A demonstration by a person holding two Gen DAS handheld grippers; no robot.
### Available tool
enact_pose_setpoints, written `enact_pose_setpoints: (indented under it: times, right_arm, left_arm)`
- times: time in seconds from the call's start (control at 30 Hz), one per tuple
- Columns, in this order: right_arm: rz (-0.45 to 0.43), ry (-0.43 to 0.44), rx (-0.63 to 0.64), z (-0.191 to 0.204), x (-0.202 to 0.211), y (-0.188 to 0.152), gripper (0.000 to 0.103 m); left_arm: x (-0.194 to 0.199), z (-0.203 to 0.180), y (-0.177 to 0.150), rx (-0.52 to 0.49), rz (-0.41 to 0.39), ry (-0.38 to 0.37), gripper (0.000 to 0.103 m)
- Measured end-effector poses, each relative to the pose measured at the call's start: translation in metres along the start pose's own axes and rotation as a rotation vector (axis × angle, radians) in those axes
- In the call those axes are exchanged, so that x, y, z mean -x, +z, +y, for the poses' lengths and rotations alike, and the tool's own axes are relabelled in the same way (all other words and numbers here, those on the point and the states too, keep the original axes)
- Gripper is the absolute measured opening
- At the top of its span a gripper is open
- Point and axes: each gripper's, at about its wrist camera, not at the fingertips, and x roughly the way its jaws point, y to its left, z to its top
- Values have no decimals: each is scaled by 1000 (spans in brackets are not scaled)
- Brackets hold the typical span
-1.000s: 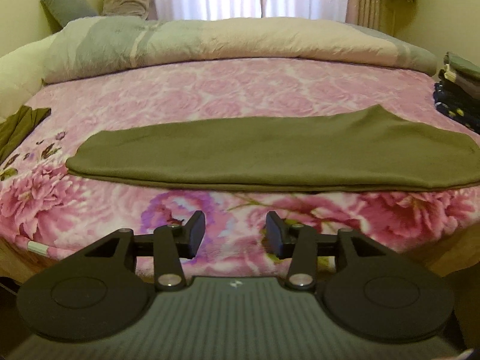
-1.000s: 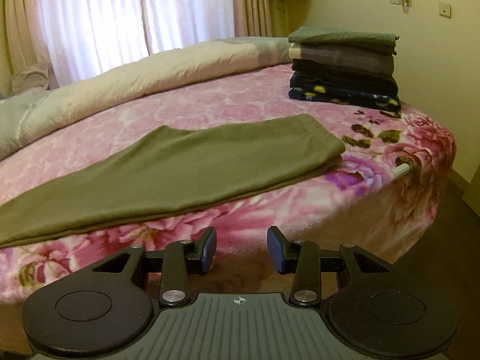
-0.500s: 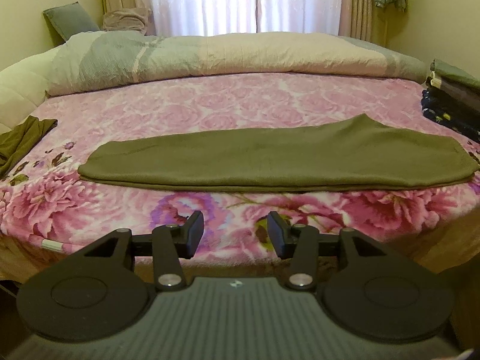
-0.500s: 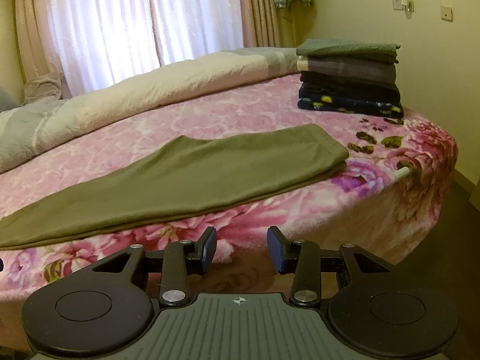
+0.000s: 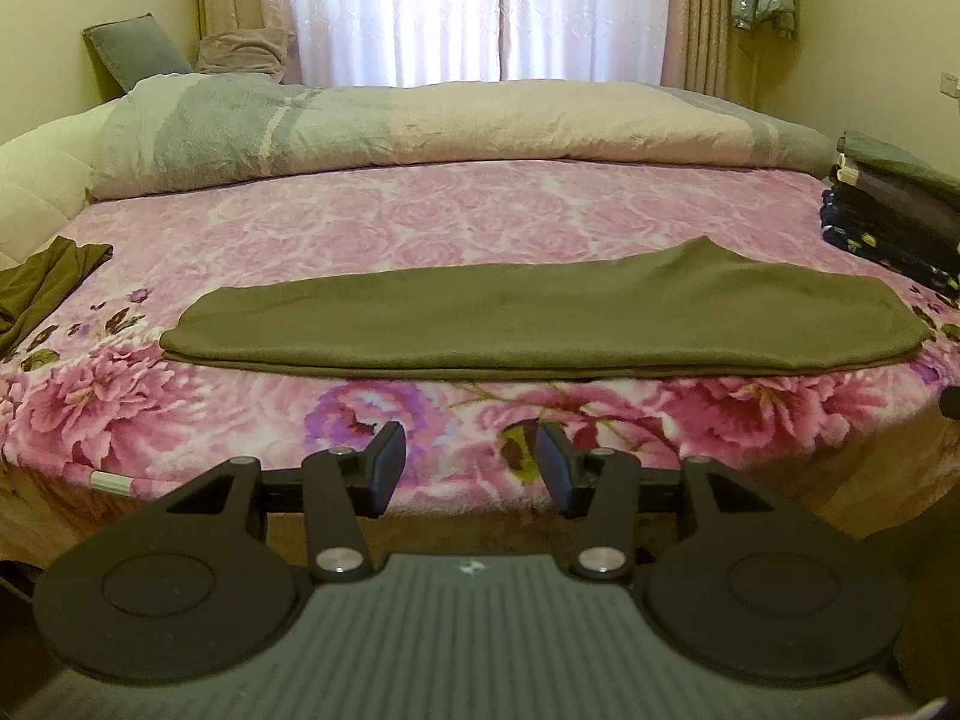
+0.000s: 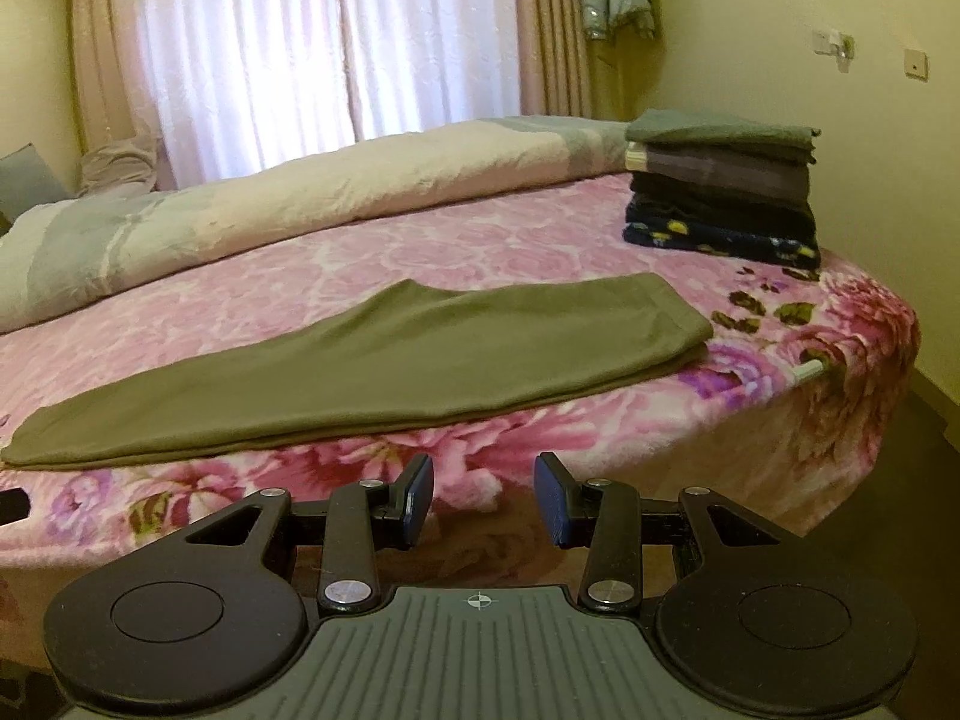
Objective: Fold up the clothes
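Observation:
An olive green garment point(image 5: 540, 318) lies flat and folded lengthwise across the pink floral bed, close to its front edge; in the right wrist view the same garment point(image 6: 384, 366) stretches from lower left to its hem at the right. My left gripper point(image 5: 471, 468) hovers open in front of the bed edge, short of the garment, nothing between its fingers. My right gripper point(image 6: 483, 498) is likewise open and empty, held before the bed edge below the garment's middle.
A stack of folded clothes point(image 6: 723, 186) sits at the bed's right side, also seen as a stack point(image 5: 900, 216). A rolled duvet point(image 5: 420, 120) runs along the back. Another olive garment point(image 5: 42, 288) lies crumpled at the left edge. Curtains point(image 6: 300, 42) hang behind.
Both grippers have pulled back and risen from the bed, so the garment appears smaller and farther away. Both stay open; the garment has not moved.

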Motion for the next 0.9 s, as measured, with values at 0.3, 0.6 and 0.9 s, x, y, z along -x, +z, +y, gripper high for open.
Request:
enact_pose_setpoints:
  times: [0.3, 0.6, 0.9]
  right_arm:
    - [-20, 45, 45, 20, 7, 2, 41]
    - [-31, 68, 72, 31, 8, 11, 41]
    - [-5, 81, 71, 32, -18, 33, 41]
  left_arm:
    - [2, 5, -3, 2, 5, 2, 44]
    - [-7, 16, 8, 33, 19, 16, 45]
    - [-26, 31, 19, 90, 60, 21, 47]
